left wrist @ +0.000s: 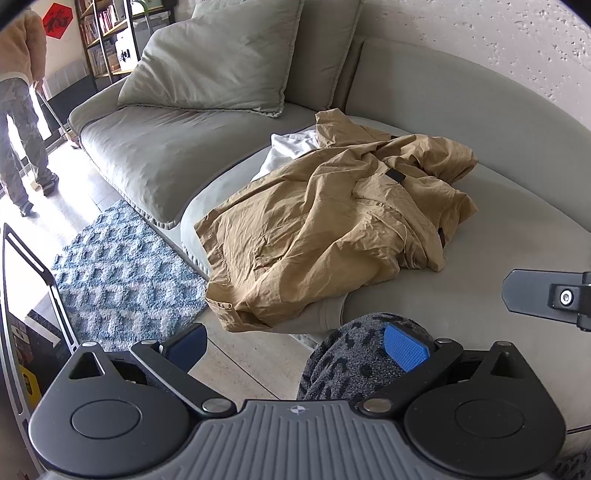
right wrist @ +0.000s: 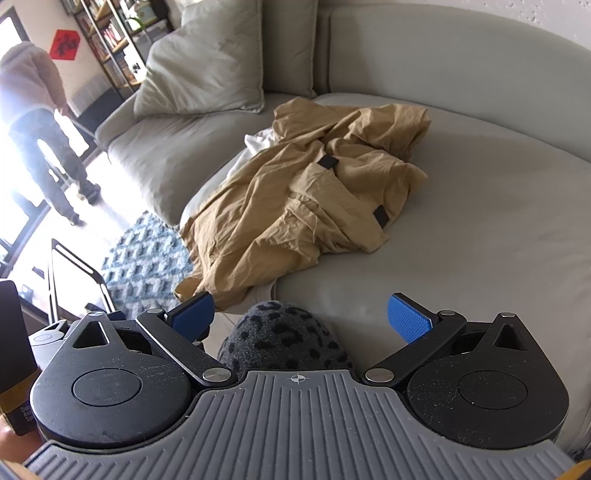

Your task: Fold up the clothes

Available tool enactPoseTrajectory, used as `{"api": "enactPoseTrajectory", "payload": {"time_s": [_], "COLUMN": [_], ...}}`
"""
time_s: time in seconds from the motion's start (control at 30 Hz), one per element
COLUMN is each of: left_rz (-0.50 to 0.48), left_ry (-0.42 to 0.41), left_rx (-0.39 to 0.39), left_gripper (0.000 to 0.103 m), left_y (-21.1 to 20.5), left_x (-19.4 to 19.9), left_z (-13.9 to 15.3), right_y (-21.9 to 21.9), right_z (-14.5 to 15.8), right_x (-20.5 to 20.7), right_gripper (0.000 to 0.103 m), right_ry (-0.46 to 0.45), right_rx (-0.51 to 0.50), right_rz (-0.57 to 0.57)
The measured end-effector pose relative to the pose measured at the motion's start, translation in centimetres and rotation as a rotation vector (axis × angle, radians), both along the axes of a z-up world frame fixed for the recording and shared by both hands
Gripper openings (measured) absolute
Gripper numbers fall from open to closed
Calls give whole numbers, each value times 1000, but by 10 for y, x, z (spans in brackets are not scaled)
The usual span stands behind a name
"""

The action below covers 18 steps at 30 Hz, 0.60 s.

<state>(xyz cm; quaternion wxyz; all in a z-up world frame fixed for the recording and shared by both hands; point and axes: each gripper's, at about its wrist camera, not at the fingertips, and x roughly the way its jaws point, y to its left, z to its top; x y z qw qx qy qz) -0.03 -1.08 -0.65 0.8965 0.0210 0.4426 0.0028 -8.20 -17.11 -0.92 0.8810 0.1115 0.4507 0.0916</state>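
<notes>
Tan jacket [left wrist: 332, 229] is lying crumpled on the grey sofa seat [left wrist: 480, 266], partly over something white [left wrist: 291, 147] — both grippers, left gripper [left wrist: 295, 345] and right gripper [right wrist: 301, 317], hover near it with jaws spread wide, holding nothing.

No readable text for me. Red diamond sign [left wrist: 56, 20] on wall left of bookshelf [left wrist: 107, 37] carries dark character, too blurred to make out.

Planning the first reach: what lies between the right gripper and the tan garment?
In the right wrist view, only a grey leopard-print knee and bare sofa seat separate the right gripper from the tan garment.
</notes>
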Motion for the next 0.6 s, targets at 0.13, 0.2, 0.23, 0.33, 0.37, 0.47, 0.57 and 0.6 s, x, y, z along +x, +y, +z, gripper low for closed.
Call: {"api": "enactPoseTrajectory", "payload": {"time_s": [0.13,0.2,0.23,0.33,0.37,0.47,0.57,0.6], "left_rz": [2,0,-1,3,5,-17,-54,-62], "left_ry": [0,1,1,-12,-36,-142,-158,-149], "left_rx": [0,1,1,-7,-11,17,-4,-21], "left_gripper": [102,102,102,102,102,102,101,101], "left_y": [0,-1,-1,3,4,2,1,2], "left_x": [1,1,2,8,10,16,29,34], "left_z": [0,-1,-2,-2,-1,1,-2,-4], "right_y": [-2,-2,-2,-6,-10,-28,-50,-56], "right_z": [-1,-1,-1,-2,-4,-14,-26,-31], "right_x": [0,0,1,4,6,19,30,34], "right_gripper": [103,103,103,103,103,103,103,103], "right_ry": [1,1,1,-7,-12,-15,-20,-18], "right_rx": [3,4,4,13,19,31,39,35], "right_rz": [-4,-5,-6,-23,-36,-114,-197,-219]}}
